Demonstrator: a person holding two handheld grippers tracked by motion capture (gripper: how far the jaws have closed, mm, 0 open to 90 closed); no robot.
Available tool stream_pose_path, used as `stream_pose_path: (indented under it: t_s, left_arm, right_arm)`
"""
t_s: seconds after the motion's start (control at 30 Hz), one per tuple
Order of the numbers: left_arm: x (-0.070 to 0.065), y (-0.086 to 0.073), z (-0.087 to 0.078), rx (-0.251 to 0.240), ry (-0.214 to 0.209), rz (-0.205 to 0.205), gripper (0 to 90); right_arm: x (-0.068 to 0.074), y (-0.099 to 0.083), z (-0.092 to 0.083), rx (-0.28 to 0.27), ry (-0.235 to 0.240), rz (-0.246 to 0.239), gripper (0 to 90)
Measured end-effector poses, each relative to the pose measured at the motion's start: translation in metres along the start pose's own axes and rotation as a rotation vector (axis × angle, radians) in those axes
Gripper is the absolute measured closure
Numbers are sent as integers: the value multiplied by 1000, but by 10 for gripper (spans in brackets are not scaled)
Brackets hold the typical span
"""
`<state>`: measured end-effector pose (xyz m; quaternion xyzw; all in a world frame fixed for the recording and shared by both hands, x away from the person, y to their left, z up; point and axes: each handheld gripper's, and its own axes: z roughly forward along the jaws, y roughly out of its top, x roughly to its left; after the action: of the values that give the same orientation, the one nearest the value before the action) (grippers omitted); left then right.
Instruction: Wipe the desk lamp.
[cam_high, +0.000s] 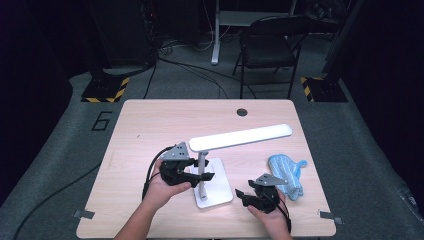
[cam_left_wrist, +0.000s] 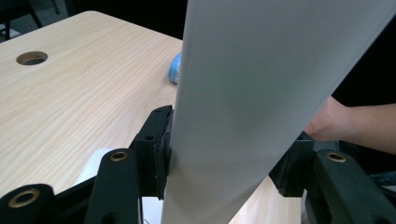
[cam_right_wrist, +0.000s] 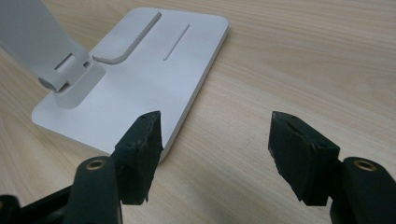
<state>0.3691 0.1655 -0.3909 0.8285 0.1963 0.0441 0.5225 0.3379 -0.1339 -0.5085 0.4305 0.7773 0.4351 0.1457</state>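
Near the table's (cam_high: 150, 120) front edge, the left gripper (cam_high: 200, 176) clamps the desk lamp's (cam_high: 240, 136) upright post to steady it; the right gripper (cam_right_wrist: 215, 140) waits released beside the base, near a blue cloth (cam_high: 286, 172).

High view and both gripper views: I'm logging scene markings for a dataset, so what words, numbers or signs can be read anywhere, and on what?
"6": dark numeral on the grey floor, left of the table.
Lamp, cloth and both hand-held grippers: no readable text.
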Motion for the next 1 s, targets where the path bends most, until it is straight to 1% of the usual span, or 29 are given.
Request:
stream_pose_path:
  t_s: [0.07,0.2,0.3,0.37,0.47,0.53,0.57,0.6,0.63,0.67,0.7,0.73,0.8,0.83,0.87,0.9,0.93,1.0]
  left_arm:
    - [-1,0,1,-8,12,3,479]
    - [-1,-1,1,-12,11,5,483]
    - [-2,-1,1,-6,16,26,490]
    - [-3,-1,1,-11,25,32,495]
    - [-2,-2,1,-13,26,38,499]
    - [-3,-2,1,-10,32,47,500]
    - [-3,-2,0,-7,28,52,502]
    - [-2,-3,1,-13,25,50,502]
    - [-2,-3,1,-13,25,50,502]
    - [-3,-3,2,-20,30,49,502]
    - [-3,-3,2,-20,30,49,503]
    - [-3,-3,1,-19,31,51,503]
    - [-3,-3,2,-19,32,50,504]
    - [-3,-3,2,-19,32,50,504]
    - [-3,-3,2,-20,32,48,503]
    - [-3,-3,2,-20,32,48,503]
    - [-3,-3,2,-20,32,48,503]
    - [-3,-3,2,-18,33,48,503]
  right_arm:
    - [-1,0,-1,7,6,-4,345]
    - [-2,0,-2,8,0,-7,345]
    - [-2,0,-3,-2,-2,4,345]
    - [-3,1,-5,-6,-9,1,346]
    - [-8,3,-11,-23,-32,-8,340]
    - [-8,4,-12,-26,-37,-4,336]
    - [-11,5,-14,-30,-46,-14,328]
    - [-13,5,-16,-23,-57,-20,327]
    - [-13,5,-16,-23,-57,-20,327]
    - [-18,5,-18,-18,-69,-12,311]
    - [-18,5,-18,-18,-69,-12,311]
    - [-20,5,-19,-14,-72,-1,302]
    - [-27,6,-24,-17,-77,3,284]
    - [-27,6,-24,-17,-77,3,284]
    - [-29,8,-29,-25,-94,6,283]
    - [-29,8,-29,-25,-94,6,283]
    - [-30,8,-31,-33,-107,13,278]
    - [-32,8,-35,-41,-111,28,266]
